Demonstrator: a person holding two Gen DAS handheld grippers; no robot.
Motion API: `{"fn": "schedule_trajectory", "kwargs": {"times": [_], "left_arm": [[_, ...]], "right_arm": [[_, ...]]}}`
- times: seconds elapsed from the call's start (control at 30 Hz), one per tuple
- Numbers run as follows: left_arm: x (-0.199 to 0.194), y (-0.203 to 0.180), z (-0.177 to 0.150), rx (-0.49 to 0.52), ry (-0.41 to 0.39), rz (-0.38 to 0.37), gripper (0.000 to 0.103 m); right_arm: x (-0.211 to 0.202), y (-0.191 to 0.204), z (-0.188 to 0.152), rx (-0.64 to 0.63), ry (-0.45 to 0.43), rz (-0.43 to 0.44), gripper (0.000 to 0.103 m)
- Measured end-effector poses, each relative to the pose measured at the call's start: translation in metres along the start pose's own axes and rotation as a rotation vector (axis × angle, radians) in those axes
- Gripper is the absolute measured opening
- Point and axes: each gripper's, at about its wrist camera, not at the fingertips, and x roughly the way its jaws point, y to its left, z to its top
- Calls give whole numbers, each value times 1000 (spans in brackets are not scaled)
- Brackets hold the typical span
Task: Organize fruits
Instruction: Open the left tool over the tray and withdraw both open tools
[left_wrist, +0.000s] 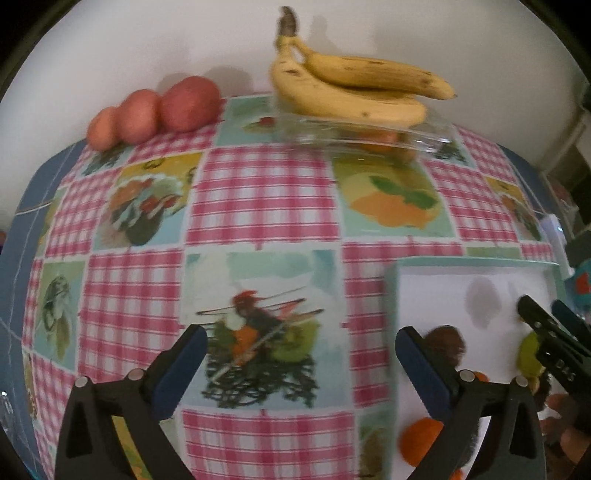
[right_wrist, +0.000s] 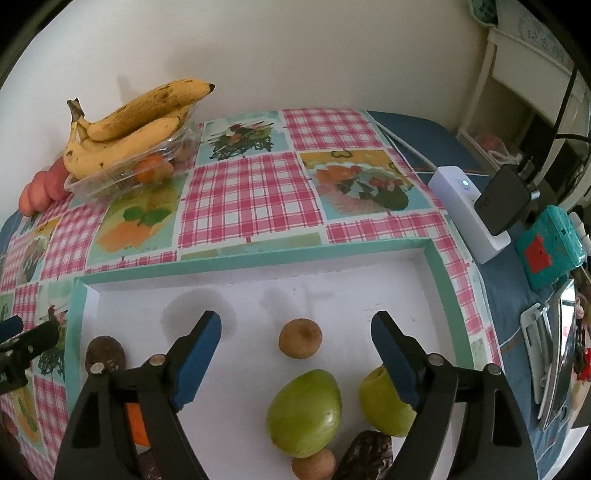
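A white tray with a teal rim (right_wrist: 258, 258) holds two green fruits (right_wrist: 304, 411) (right_wrist: 384, 406), a small brown round fruit (right_wrist: 300, 338), a dark avocado (right_wrist: 105, 354), an orange piece (right_wrist: 138, 421) and dark dates (right_wrist: 369, 458). My right gripper (right_wrist: 297, 328) hovers open over the tray, above the brown fruit and the green ones. My left gripper (left_wrist: 301, 341) is open and empty above the tablecloth, left of the tray (left_wrist: 391, 295). Bananas (left_wrist: 351, 88) lie on a clear plastic box (left_wrist: 369, 136) at the back. Three red apples (left_wrist: 155, 110) sit by the wall.
A checked fruit-print tablecloth (right_wrist: 251, 192) covers the table. To the right lie a white power strip (right_wrist: 465, 210) with a black plug, a teal box (right_wrist: 550, 247) and a phone-like device (right_wrist: 554, 354). A wall stands close behind the fruit.
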Motion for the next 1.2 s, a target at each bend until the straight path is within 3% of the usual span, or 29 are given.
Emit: {"fn": "schedule_trajectory", "kwargs": {"times": [0.07,0.23,0.4,0.63,0.9,1.0,1.2], "left_arm": [[2,7,-3,-8,-1,9,103],[6,29,-15,-52,-5,5,103],[-6,41,-25,-63,-78,2,103],[-24,46,-38,-72,-121,117,103],[-39,57,-63,-104,-63,167,103],[-43,54,-74,-70,-47,227,103],[-55,48,-95,-16,-39,242,103]], "right_arm": [[-1,1,-1,2,2,16,94],[-5,6,-4,2,-7,42,94],[-15,11,-9,-5,-16,40,94],[-30,22,-26,-25,2,65,94],[-55,25,-49,-8,7,88,94],[-61,25,-62,12,27,108,94],[-74,28,-81,19,46,115,94]]}}
